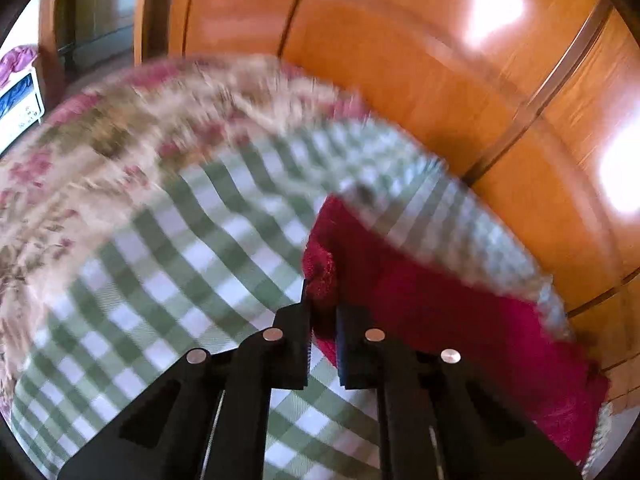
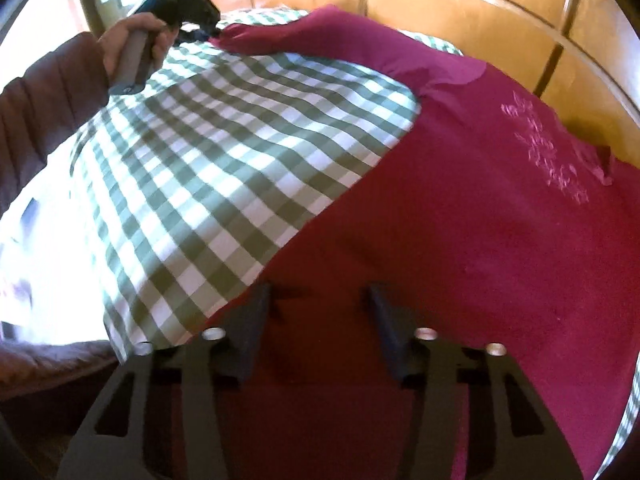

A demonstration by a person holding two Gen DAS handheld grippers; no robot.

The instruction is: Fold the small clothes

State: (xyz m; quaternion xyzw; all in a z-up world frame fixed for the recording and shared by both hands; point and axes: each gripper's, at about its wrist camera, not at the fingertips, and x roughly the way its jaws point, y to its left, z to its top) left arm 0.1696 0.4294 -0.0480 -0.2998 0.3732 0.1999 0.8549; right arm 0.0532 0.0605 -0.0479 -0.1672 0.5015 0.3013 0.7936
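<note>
A dark red top (image 2: 460, 240) with pale embroidery (image 2: 548, 148) lies spread on a green-and-white checked cloth (image 2: 240, 140). One long sleeve (image 2: 320, 36) stretches away to the far left. My left gripper (image 1: 323, 308) is shut on that sleeve's cuff (image 1: 320, 268). In the right wrist view the left gripper (image 2: 210, 32) shows at the top left, held by a hand (image 2: 132, 40). My right gripper (image 2: 319, 292) points down at the top's near edge. Its fingers stand apart with flat red cloth between them.
The checked cloth (image 1: 180, 260) covers a floral bedspread (image 1: 100, 140). Glossy wooden panels (image 1: 400, 60) run close behind the bed. A white box (image 1: 20, 108) stands at the far left. A padded brown sleeve (image 2: 40, 112) crosses the left side of the right wrist view.
</note>
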